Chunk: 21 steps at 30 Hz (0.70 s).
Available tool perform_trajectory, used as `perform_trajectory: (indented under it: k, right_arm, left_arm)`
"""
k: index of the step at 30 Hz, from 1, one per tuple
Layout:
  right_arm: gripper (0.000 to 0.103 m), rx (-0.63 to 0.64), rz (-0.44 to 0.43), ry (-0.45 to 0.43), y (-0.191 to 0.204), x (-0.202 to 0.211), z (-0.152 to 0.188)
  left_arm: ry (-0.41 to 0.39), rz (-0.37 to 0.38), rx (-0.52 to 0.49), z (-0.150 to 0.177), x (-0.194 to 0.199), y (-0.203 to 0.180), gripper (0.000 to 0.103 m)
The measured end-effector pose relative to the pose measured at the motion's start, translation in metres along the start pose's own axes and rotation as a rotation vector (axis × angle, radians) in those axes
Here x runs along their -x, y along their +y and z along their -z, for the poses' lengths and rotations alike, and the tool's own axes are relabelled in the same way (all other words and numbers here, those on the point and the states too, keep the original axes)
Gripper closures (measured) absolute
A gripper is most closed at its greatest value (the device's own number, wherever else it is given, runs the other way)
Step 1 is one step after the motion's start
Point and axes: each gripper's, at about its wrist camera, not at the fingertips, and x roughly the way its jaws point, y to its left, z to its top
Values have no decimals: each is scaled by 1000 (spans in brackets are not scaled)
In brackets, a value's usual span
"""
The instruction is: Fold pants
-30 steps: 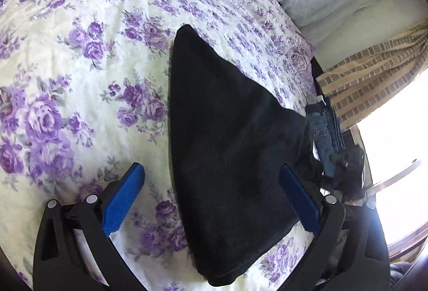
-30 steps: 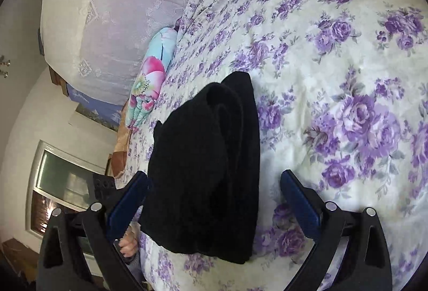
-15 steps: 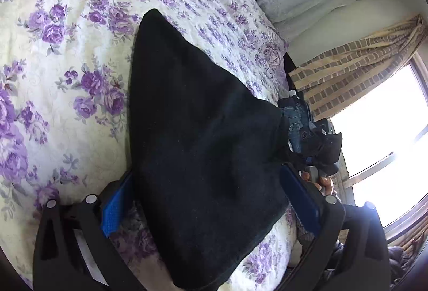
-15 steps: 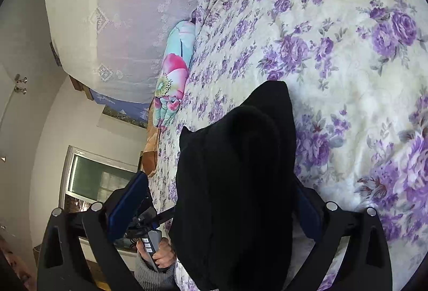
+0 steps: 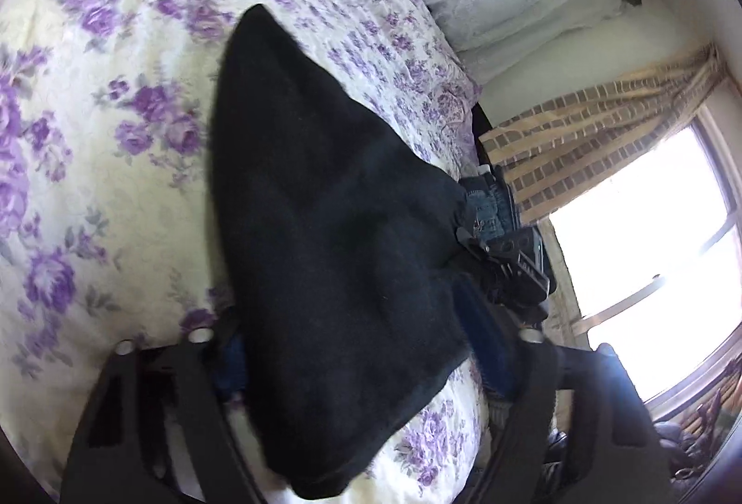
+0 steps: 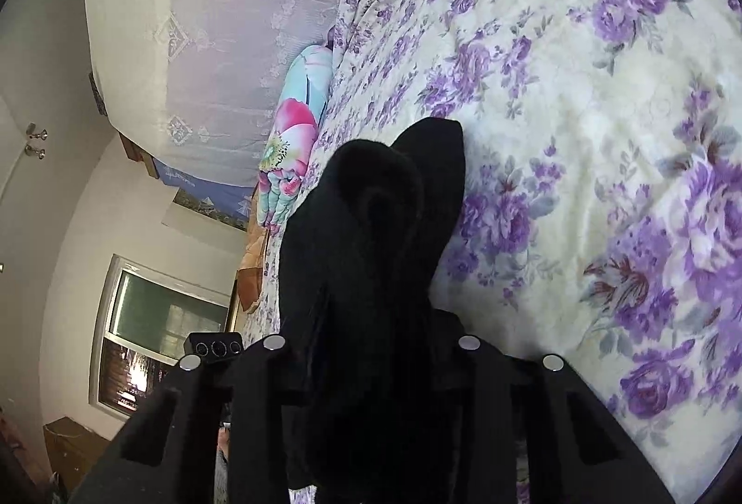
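The black pants (image 5: 334, 235) lie folded on the floral bedspread (image 5: 92, 124), tapering toward the far end. My left gripper (image 5: 357, 346) straddles the near wide end, its blue pads partly hidden by the cloth, jaws still apart around it. In the right wrist view the pants (image 6: 371, 235) bunch up between the jaws of my right gripper (image 6: 371, 346), which is shut on the cloth. The right gripper also shows in the left wrist view (image 5: 505, 258) at the pants' right corner.
A white lace-covered headboard (image 6: 208, 17) and a flowered pillow (image 6: 292, 133) are at the bed's far end. A striped curtain (image 5: 593, 133) and bright window (image 5: 649, 263) lie beyond the bed's right edge. Blue jeans (image 5: 487, 202) sit at that edge.
My right gripper closed from wide open onto the pants' edge. My left gripper moved forward over the near end and its jaws narrowed around the cloth.
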Motion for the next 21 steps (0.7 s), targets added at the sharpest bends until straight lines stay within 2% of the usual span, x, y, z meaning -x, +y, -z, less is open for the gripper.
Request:
perform_trajectory:
  k: [1,3,5,9,13,17,21]
  right_arm:
    - [69,0,1,1,0,0,0]
    - [70,0,-1,1,-1,1,1]
    - [70,1,1,0,-1,1,1]
    - [70,10,3,-2,0,2,2]
    - [71,38,23,-14,8,5,4]
    - [72,87,21,-24,28,9,-1]
    - [72,140,24,-20,51,8,-18]
  left_arm:
    - [-3,20,42,-2,2,9,51]
    - [-2,58,132,-6,3,29,75]
    - [11,72,168,-6,1,37,82]
    - [31,9,107,-2,-6,24,84]
    - [10,13,101,-2,-2,17,90]
    - [-12,-11,1,-13,3,-13,90]
    - [-25,-30,-122,-42,6,-51,90]
